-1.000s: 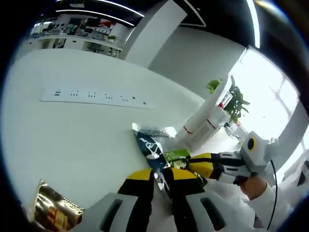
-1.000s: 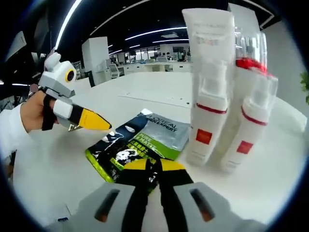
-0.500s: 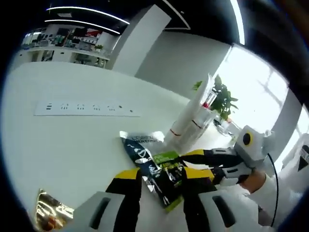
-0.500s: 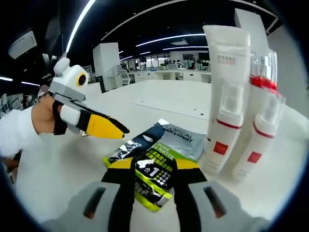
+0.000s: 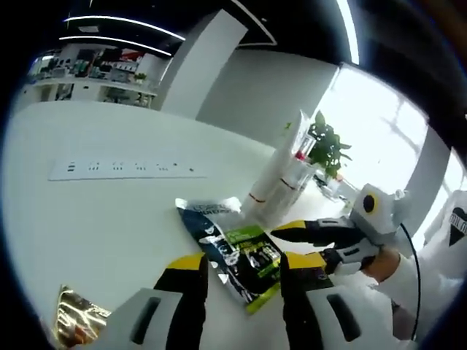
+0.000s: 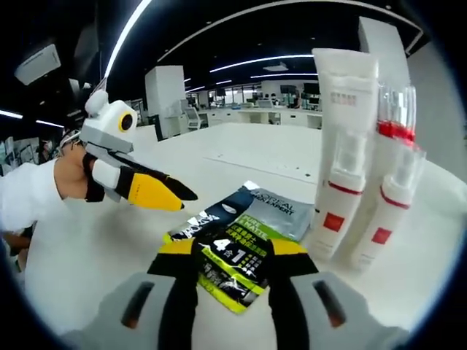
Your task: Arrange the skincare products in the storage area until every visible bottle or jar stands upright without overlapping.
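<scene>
Three skincare sachets (image 6: 233,244) lie flat and overlapping on the white table (image 6: 95,248): a black-and-green one on top, a dark one and a silver one under it. My right gripper (image 6: 232,251) stands open, its yellow-tipped jaws either side of the pile's near end. In the left gripper view the same sachets (image 5: 232,240) lie between the open jaws of my left gripper (image 5: 244,264). A tall white tube (image 6: 344,109) and two white pump bottles with red bands (image 6: 334,208) (image 6: 385,219) stand upright just right of the sachets.
A white power strip (image 5: 124,168) lies flat farther along the table. A gold packet (image 5: 79,321) sits near my left gripper's side. A potted plant (image 5: 325,144) stands behind the bottles (image 5: 281,182). A person's hand and white sleeve (image 6: 33,197) hold the left gripper.
Both grippers were shut on the sachets a second ago and have opened and let go. The sachets now rest flat on the table.
</scene>
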A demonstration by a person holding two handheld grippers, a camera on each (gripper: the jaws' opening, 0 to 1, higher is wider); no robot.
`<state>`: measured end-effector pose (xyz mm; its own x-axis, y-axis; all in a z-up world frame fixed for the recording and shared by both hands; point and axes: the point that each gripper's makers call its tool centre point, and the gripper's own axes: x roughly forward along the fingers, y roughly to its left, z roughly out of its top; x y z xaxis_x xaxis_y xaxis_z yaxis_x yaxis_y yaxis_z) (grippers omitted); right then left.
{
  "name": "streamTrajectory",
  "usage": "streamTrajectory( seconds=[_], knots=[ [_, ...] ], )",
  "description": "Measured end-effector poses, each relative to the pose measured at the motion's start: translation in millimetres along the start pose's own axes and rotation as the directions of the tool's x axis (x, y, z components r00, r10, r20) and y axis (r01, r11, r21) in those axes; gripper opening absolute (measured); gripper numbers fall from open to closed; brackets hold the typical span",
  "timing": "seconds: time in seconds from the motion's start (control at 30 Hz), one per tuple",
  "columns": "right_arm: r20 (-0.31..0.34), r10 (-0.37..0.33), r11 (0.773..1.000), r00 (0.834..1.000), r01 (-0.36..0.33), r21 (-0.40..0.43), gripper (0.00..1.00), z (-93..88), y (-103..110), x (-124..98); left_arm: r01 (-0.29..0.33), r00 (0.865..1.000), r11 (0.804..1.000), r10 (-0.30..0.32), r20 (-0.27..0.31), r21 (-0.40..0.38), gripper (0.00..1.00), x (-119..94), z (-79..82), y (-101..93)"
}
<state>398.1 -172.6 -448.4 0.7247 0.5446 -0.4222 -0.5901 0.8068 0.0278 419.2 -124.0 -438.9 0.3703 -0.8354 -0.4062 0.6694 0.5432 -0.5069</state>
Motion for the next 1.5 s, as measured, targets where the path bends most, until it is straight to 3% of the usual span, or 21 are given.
streamTrajectory(
  seconds=[0.23, 0.47, 0.57, 0.63, 0.77, 1.17, 1.33, 1.5],
  knots=[
    [0.006, 0.012, 1.0, 1.0, -0.012, -0.008, 0.43, 0.8, 1.2, 0.6, 0.017, 1.0, 0.999, -0.018, 0.024, 0.038, 0.48, -1.4, 3.4, -0.9],
    [0.024, 0.028, 0.999, 0.999, -0.027, -0.023, 0.57, 4.7, 4.7, 1.8, 0.033, 0.999, 0.995, -0.037, 0.039, 0.097, 0.67, -0.9, 10.0, -0.7],
    [0.052, 0.055, 0.998, 0.997, -0.054, -0.036, 0.73, 9.6, 8.2, 4.8, 0.044, 0.995, 0.984, -0.06, 0.085, 0.172, 0.88, 2.3, 17.5, -5.8],
    [0.063, 0.07, 0.996, 0.996, -0.066, -0.064, 0.87, 10.6, 12.2, 6.5, 0.048, 0.994, 0.98, -0.066, 0.088, 0.195, 0.98, 0.2, 13.1, -11.8],
    [0.056, 0.111, 0.988, 0.992, -0.104, -0.118, 0.99, 8.5, 18.9, 7.5, 0.082, 0.991, 0.972, -0.103, 0.086, 0.222, 0.99, -0.7, 10.6, -19.6],
    [0.085, 0.137, 0.985, 0.987, -0.127, -0.117, 1.0, 17.5, 21.4, 7.6, 0.092, 0.986, 0.966, -0.122, 0.112, 0.242, 0.99, -9.3, 15.3, -14.4],
    [0.098, 0.147, 0.985, 0.984, -0.136, -0.107, 1.0, 21.3, 23.7, 7.2, 0.114, 0.978, 0.958, -0.155, 0.142, 0.261, 0.99, -16.3, 21.0, -20.2],
    [0.101, 0.155, 0.984, 0.983, -0.144, -0.102, 1.0, 21.2, 30.2, 4.4, 0.114, 0.978, 0.95, -0.159, 0.136, 0.291, 0.99, -20.7, 19.2, -23.4]
  ],
)
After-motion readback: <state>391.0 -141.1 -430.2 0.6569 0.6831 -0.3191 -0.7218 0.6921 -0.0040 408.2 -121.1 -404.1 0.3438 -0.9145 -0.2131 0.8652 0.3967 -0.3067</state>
